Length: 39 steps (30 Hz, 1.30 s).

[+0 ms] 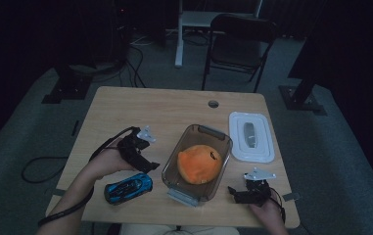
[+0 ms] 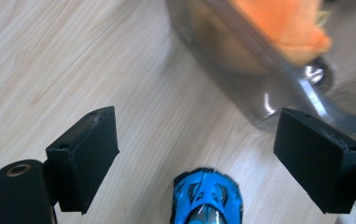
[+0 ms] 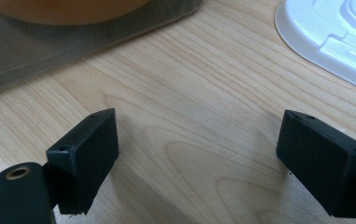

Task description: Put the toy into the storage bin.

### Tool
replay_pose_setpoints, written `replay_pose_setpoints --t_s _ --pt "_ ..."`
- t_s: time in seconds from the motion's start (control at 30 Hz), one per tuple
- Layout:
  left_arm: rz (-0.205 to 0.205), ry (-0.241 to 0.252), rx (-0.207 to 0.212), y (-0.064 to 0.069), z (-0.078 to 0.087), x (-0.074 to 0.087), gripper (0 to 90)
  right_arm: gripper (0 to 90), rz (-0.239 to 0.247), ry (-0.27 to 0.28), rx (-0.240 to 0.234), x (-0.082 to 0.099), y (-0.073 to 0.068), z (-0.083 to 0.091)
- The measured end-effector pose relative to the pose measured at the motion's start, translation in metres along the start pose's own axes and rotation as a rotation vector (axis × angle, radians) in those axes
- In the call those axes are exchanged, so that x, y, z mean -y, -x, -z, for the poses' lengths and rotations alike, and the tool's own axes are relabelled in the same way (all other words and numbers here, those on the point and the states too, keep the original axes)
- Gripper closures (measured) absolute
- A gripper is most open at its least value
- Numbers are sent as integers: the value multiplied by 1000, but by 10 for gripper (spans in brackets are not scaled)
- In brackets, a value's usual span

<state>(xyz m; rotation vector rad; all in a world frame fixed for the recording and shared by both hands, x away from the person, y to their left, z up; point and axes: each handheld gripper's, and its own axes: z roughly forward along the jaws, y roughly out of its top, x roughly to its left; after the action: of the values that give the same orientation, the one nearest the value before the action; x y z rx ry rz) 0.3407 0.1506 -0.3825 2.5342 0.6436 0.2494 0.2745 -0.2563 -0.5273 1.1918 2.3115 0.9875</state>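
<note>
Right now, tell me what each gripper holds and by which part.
Nothing is held. The left gripper hangs open over the blue toy car; the right gripper is open above bare table.

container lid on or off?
Off. The white lid lies flat on the table, right of the clear container, whose top is open with an orange plush toy inside.

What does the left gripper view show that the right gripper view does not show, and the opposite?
Left gripper view: the blue toy car lies low between the open jaws of the left gripper, not touched by them. Right gripper view: the white lid lies at the upper right, beyond the open right gripper. Both share the wooden table and the clear container holding something orange.
</note>
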Motion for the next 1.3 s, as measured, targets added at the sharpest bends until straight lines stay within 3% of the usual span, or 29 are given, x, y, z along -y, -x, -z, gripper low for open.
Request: replay_pose_setpoints --t_s 0.1,0.33,0.43,0.57,0.6,0.83,1.3 --pt "12 -23 0 0 -2 9 119 125 0 0 0 0 0 0" --pt "-8 -53 12 5 -9 30 113 125 -2 2 1 0 0 0" --pt "0 -72 35 10 -15 47 114 125 -2 2 0 0 0 0" --pt "3 -81 38 12 -16 55 114 125 0 3 0 0 0 0" --pt "13 -92 44 14 -19 65 114 125 0 2 -1 0 0 0" --pt "22 -134 55 16 -25 87 130 125 -2 2 0 0 0 0" --pt "54 -207 29 15 -46 109 143 125 -5 3 2 0 -1 -1"
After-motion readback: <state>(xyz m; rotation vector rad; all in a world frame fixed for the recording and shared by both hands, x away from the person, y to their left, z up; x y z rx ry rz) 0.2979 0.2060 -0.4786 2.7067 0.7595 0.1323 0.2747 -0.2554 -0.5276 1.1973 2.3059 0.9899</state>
